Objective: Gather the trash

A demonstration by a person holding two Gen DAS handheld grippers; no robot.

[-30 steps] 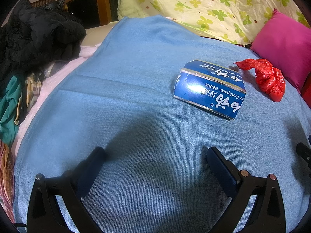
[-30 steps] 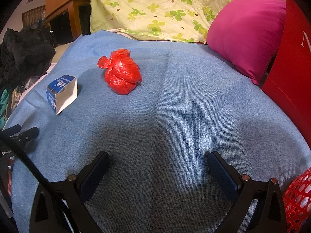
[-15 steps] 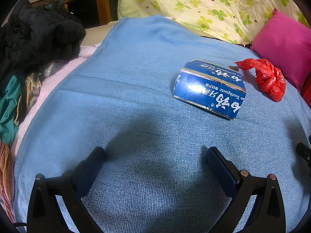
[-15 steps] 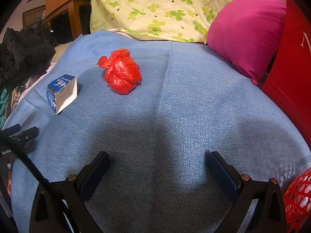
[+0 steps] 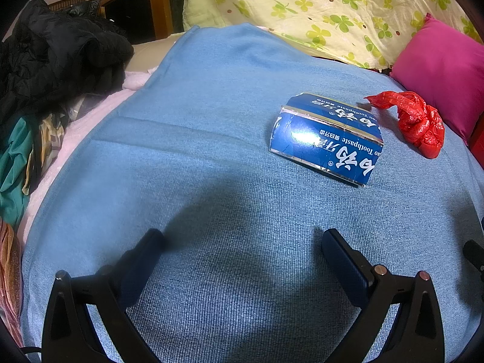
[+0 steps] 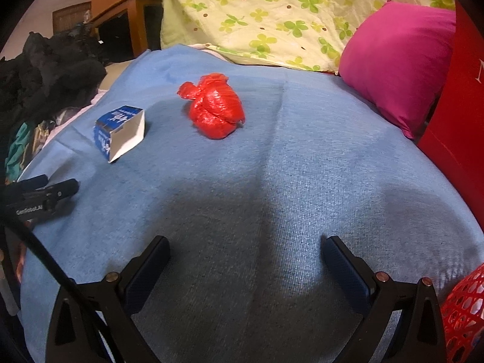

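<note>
- The left gripper (image 5: 242, 239) hovered low over the blue blanket (image 5: 196, 151), its two fingers spread wide with only cloth between them.
- The right gripper (image 6: 246, 242) hung over the same blanket in the same way, fingers spread and holding nothing.
- A torn blue toothpaste box (image 5: 326, 139) lay on its side on the blanket, ahead and to the right of the left gripper; in the right wrist view its open white end faced the camera (image 6: 119, 131).
- A crumpled red plastic bag (image 6: 214, 110) lay just beside the box, apart from it, on the side nearer the magenta pillow (image 6: 396, 60).
- Both pieces of trash rested well ahead of either gripper's fingertips.
- A yellow clover-print quilt (image 5: 332, 9) lay bunched along the far edge of the blanket.
- A heap of black clothing (image 5: 51, 57) sat off the blanket's left side.
- A red mesh basket (image 6: 462, 311) showed at the lower right corner of the right wrist view, beside a red box (image 6: 459, 115).
</note>
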